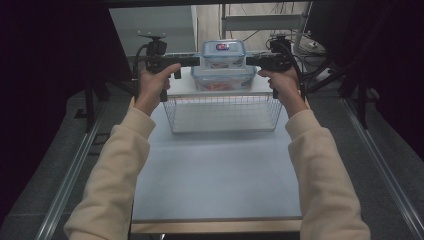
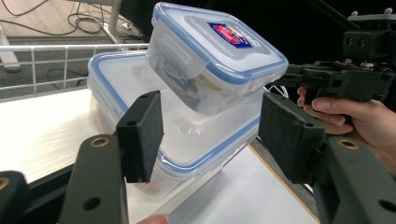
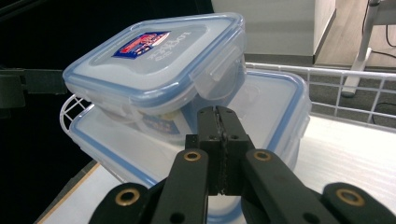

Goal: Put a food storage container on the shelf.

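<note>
- Here, the right tongs (image 3: 219, 140) have their two black pads pressed flat together with nothing between them; their tips sit just in front of the small container (image 3: 159, 70), at its latch side.
- The left tongs (image 2: 210, 135) stand apart, pads facing each other across a gap; the corner of the large container (image 2: 187, 140) lies in line with that gap, but the pads do not press on it.
- In the high view, the left tongs (image 1: 192, 62) and right tongs (image 1: 252, 61) are held level and point inward at the small container (image 1: 223, 53) from either side, each carried by a hand with a cream sleeve.
- Small container: clear plastic, blue-edged snap lid with a red and blue label; it rests tilted on the lid of the large container, one edge raised. Contents are partly seen through the wall but cannot be identified.
- Large container (image 1: 223, 79): clear, blue-rimmed, lid shut, long axis running left to right across the high view; something orange shows inside it.
- The large container stands on a white shelf (image 1: 182, 89) above a wire basket (image 1: 222, 115), at the far end of the desk (image 1: 215, 175).
</note>
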Tool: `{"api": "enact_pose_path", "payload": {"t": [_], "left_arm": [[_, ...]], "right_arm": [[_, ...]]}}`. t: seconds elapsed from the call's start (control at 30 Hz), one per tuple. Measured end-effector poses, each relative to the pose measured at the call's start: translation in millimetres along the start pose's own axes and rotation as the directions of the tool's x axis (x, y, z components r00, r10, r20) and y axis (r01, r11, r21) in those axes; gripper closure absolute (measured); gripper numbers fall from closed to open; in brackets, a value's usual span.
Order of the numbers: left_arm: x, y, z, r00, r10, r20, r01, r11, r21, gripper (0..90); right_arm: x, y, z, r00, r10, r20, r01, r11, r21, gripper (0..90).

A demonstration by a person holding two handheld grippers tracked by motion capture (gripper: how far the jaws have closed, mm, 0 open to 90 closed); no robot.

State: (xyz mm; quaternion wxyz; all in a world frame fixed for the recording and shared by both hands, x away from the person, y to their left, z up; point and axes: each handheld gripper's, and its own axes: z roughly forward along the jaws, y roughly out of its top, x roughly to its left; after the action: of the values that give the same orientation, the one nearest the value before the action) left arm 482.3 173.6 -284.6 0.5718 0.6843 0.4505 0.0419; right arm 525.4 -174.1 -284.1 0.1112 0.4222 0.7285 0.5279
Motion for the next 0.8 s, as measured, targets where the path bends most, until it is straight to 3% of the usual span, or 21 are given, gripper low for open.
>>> {"api": "enact_pose_path", "payload": {"t": [0.3, 0.8], "left_arm": [[-5.3, -13.8, -10.6, 0.9999, 0.015, -0.004, -0.015, 0.9998, -0.012, 39.5], [-12.4, -84.0, -39.3, 0.9969, 0.068, 0.041, -0.067, 0.9975, -0.021, 38.4]], "right_arm": [[1.1, -17.4, -26.1, 0.9981, -0.010, -0.061, 0.008, 1.000, -0.024, 89.0], [-13.3, -88.2, -72.7, 0.9866, -0.006, -0.163, -0.002, 0.999, -0.046, 87.7]]}}
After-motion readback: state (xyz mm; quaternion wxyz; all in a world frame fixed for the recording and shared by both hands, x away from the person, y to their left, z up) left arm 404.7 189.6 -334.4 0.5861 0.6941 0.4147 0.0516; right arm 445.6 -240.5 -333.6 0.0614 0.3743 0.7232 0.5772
